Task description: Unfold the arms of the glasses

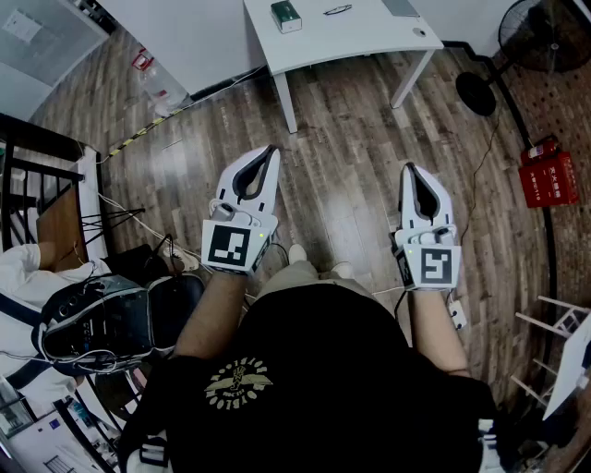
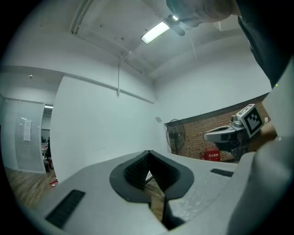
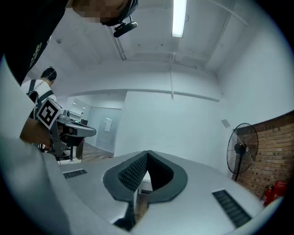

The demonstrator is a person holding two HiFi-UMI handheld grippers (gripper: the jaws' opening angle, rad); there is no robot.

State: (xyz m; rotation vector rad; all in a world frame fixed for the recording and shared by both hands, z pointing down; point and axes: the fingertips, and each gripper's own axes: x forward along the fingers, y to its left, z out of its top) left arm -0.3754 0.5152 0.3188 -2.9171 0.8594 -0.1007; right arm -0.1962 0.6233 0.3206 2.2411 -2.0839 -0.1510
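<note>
The glasses [image 1: 338, 9], a small dark frame, lie on the white table [image 1: 369, 42] at the far top of the head view, too small to tell how their arms stand. Both grippers are held level over the wooden floor, well short of the table. My left gripper [image 1: 271, 151] is shut with nothing in it, its tips meeting in the left gripper view [image 2: 148, 153]. My right gripper [image 1: 407, 169] is shut and empty as well, with its jaws closed in the right gripper view [image 3: 147, 153]. Each gripper shows in the other's view: the right gripper [image 2: 229, 133] and the left gripper [image 3: 69, 129].
A green box [image 1: 286, 16] and a grey item [image 1: 400, 6] also sit on the table. A standing fan [image 1: 545, 37] and a red extinguisher box [image 1: 547, 174] are at the right. A seated person [image 1: 18, 268], bags and cables crowd the left; a power strip [image 1: 457, 314] lies by my right foot.
</note>
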